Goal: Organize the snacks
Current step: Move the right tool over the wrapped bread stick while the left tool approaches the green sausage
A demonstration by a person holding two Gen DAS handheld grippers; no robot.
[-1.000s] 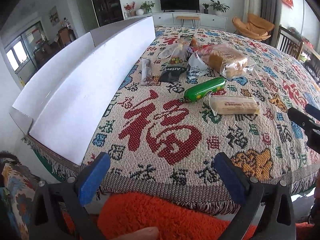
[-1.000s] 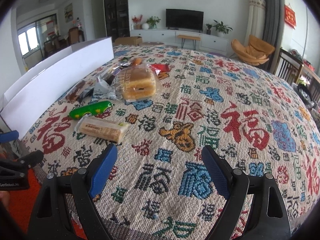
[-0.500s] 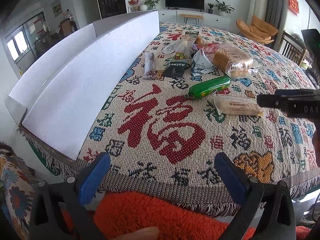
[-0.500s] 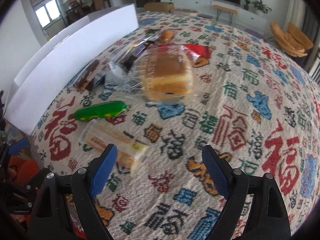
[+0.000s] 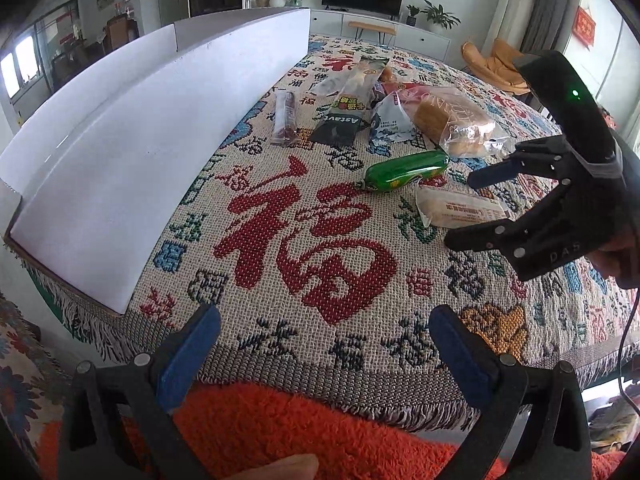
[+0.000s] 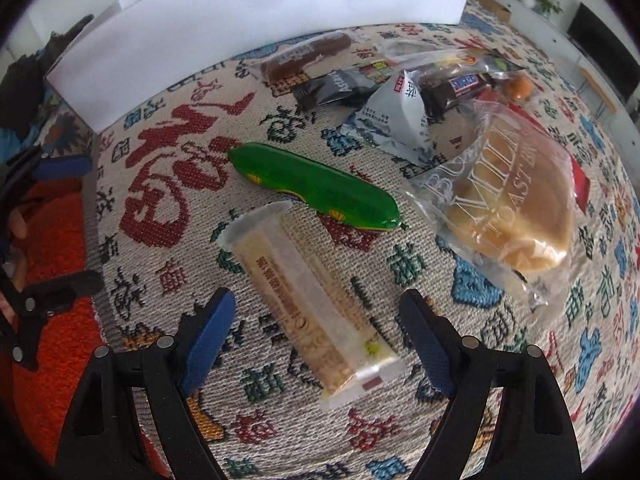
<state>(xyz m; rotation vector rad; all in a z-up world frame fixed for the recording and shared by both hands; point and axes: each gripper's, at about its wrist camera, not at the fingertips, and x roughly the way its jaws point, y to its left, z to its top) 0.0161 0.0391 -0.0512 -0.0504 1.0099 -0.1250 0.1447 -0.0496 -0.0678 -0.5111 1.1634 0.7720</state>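
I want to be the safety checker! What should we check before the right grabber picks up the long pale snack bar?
1. Right gripper open: ok, jaws stand wide apart.
2. Pale snack bar between the fingers: ok, though it lies slanted across the gap.
3. Nothing held already: ok, both the right gripper and the left gripper are open with nothing between the fingers.
4. Green sausage out of the way: cannot tell, it sits very close to the bar's far end.
5. Toast bag clear of the fingers: ok, it lies apart, off to the right.
6. White box ready for snacks: cannot tell, its inside is hidden.
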